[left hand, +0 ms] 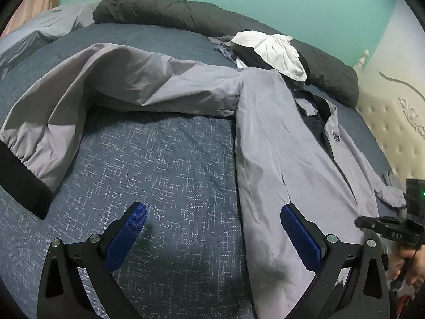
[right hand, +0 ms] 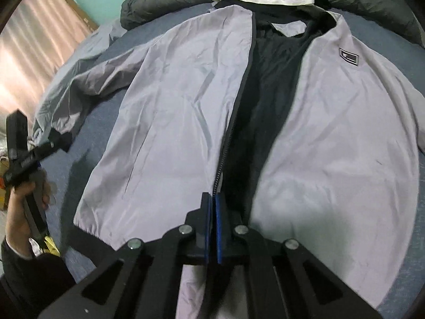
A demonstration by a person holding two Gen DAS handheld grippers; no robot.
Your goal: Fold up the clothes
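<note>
Surroundings: bed [left hand: 170, 159] w/ blue-grey crosshatch cover carries everything. Dark rumpled duvet [left hand: 164, 10] bunched along far edge, against teal wall [left hand: 292, 0]. White garment [left hand: 273, 50] heaped on dark clothing just beyond jacket collar, touching it; a small blue-grey scrap lies beside that heap. Cream tufted headboard [left hand: 393, 122] at right of left wrist view; pink curtain [right hand: 29, 53] at left of right wrist view. Nothing lies on jacket body itself.

Task item: grey jacket [right hand: 172, 101] spread flat on bed, front up, zip open, dark lining showing down the centre. Long axis runs hem-near to collar-far in right wrist view; collar points toward duvet. Chest patch [right hand: 349, 57] on right-of-frame panel. Sleeve [left hand: 127, 79] extends sideways from shoulder, then bends back toward near edge, black cuff [left hand: 24, 183] at its end. Other sleeve end only partly seen, bunched at bed edge.

Left hand-held gripper [left hand: 212, 236]: released, jaws wide, nothing between; hovers over bare cover beside jacket's side edge, right pad [left hand: 300, 239] overlapping fabric in view. Contact not determinable.

Right hand-held gripper [right hand: 212, 207]: clenched, pads together, sits over zip line near hem. Whether fabric is pinched: cannot tell.
</note>
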